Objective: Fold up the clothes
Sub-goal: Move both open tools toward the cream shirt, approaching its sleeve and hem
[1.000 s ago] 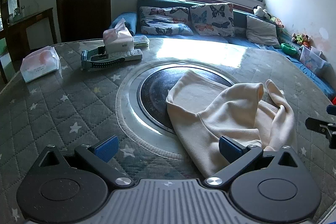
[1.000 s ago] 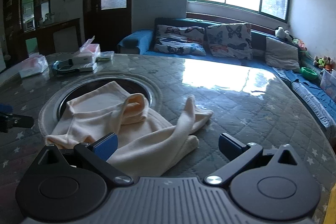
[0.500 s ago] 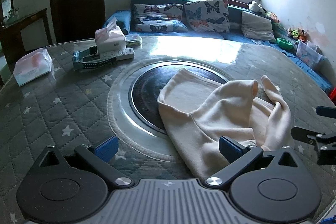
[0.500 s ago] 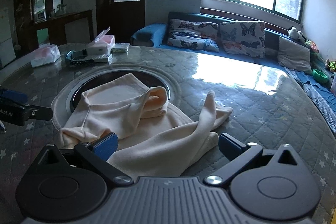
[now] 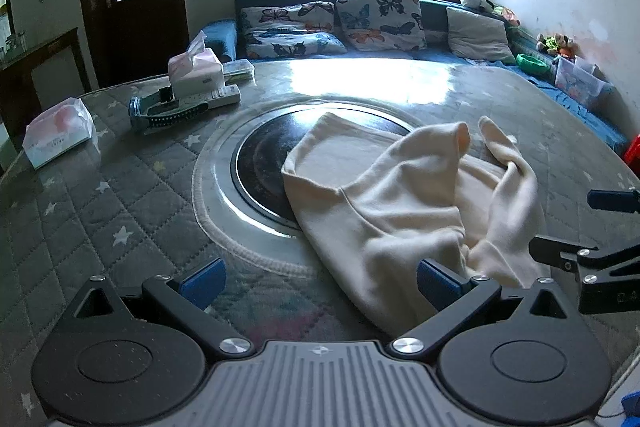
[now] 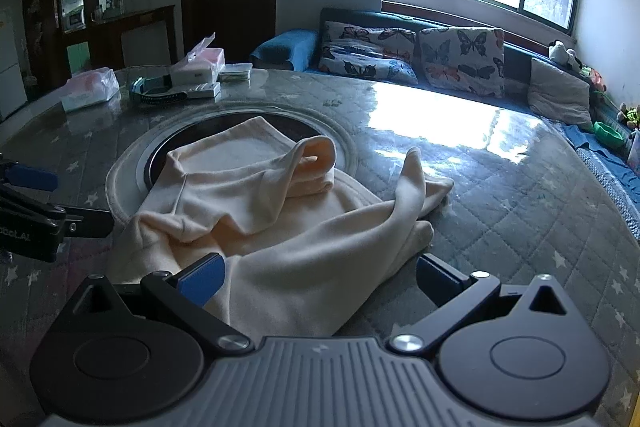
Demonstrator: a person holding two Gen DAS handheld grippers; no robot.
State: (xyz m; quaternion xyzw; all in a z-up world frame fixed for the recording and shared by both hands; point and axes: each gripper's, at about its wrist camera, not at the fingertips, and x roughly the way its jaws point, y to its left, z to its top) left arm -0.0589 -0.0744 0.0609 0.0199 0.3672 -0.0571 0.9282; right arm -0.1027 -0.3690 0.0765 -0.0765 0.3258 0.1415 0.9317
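A cream garment [image 5: 404, 203] lies crumpled on the round quilted table, partly over the dark centre disc [image 5: 264, 167]; it also shows in the right wrist view [image 6: 272, 211]. My left gripper [image 5: 318, 281] is open and empty, low at the garment's near left edge, its right finger beside the cloth. My right gripper [image 6: 318, 277] is open and empty, with the garment's near edge lying between its fingers. Each gripper shows at the edge of the other's view: the right one [image 5: 596, 231], the left one [image 6: 52, 199].
Two tissue packs [image 5: 58, 133] [image 5: 195, 69], a remote and a blue-black device [image 5: 172, 109] sit at the table's far left. A sofa with butterfly cushions [image 5: 360, 21] runs behind the table. A wooden door and cabinet stand at the left.
Both grippers have moved in lower and closer to the garment, and toward each other. Both stayed open. The garment has not moved.
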